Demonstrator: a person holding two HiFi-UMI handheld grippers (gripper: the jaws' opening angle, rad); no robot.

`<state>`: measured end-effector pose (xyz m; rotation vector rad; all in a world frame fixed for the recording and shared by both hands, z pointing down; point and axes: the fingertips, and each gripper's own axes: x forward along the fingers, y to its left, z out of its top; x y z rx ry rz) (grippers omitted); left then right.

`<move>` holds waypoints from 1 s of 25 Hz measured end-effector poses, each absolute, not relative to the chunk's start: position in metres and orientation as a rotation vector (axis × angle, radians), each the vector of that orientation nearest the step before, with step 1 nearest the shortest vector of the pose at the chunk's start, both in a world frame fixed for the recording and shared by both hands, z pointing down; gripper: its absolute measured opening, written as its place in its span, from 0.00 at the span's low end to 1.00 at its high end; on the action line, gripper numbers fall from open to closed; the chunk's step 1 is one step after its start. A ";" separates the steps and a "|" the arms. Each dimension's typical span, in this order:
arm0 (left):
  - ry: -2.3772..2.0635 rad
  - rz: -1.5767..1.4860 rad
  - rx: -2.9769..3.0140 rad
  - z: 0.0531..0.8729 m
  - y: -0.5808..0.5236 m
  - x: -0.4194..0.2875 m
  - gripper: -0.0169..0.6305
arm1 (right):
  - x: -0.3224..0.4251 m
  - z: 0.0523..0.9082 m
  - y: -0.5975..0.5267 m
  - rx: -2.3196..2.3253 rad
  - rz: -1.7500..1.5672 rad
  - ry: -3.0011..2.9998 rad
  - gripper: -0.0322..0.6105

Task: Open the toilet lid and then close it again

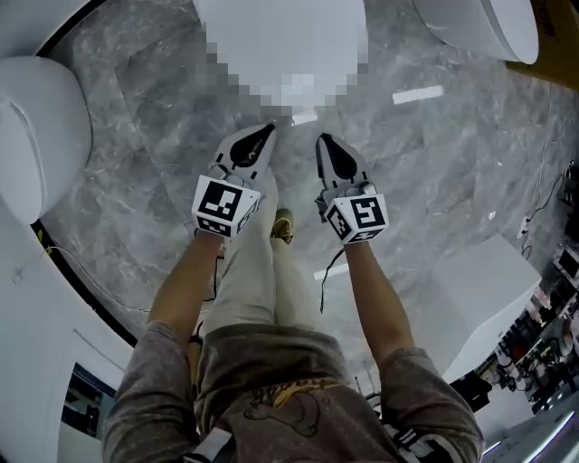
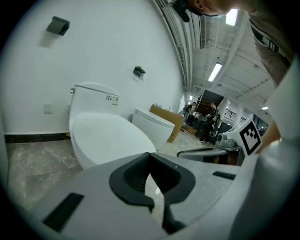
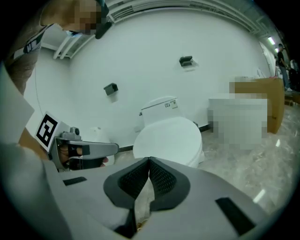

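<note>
Head view looks steeply down on the floor (image 1: 434,163); both gripper views look forward from low down, sharing the nearby toilet (image 2: 105,136).

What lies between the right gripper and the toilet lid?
Only bare grey marble floor separates the right gripper from the closed toilet lid, as the head view shows.

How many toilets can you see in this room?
3. The middle toilet is straight ahead, lid down; the left toilet is at the head view's left edge; the right toilet is in its top right corner. More could be hidden outside the pictures.
</note>
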<state>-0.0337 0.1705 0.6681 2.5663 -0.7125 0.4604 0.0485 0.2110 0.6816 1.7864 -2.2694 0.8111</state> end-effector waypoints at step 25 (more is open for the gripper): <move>-0.691 0.393 2.489 0.771 0.137 -0.022 0.04 | 0.045 0.775 0.158 1.755 0.793 -2.279 0.09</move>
